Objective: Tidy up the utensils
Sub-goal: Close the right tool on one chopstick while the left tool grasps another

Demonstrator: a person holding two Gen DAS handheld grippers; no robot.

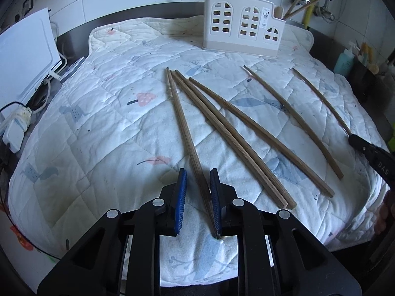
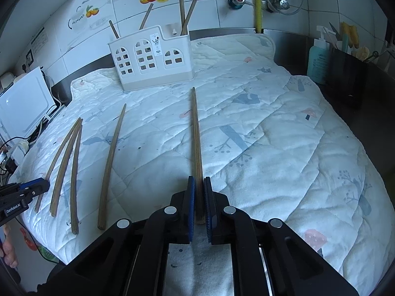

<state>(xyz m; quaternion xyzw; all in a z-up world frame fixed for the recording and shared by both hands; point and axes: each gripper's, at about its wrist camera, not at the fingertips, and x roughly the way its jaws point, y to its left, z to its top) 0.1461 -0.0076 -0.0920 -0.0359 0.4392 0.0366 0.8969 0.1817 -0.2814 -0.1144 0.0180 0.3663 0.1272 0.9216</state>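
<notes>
Several wooden chopsticks lie on a quilted mat [image 1: 111, 128]. My left gripper [image 1: 197, 172] straddles the leftmost chopstick [image 1: 181, 116]. The right blue pad touches it, and a strip of mat shows beside the left pad. Three more chopsticks [image 1: 237, 135] fan out just to its right, and another [image 1: 293, 120] lies further right. My right gripper [image 2: 199, 178] is shut on the near end of a chopstick [image 2: 196, 133] that points at the white utensil holder [image 2: 150, 61]. The holder [image 1: 242, 32] stands at the far edge of the mat with chopsticks upright in it.
A white appliance [image 1: 24, 56] and a power strip [image 1: 19, 118] with cables sit left of the mat. At the right stand a soap bottle [image 2: 317, 61] and a black container [image 2: 345, 74]. A yellow hose [image 2: 258, 0] and taps hang on the tiled wall.
</notes>
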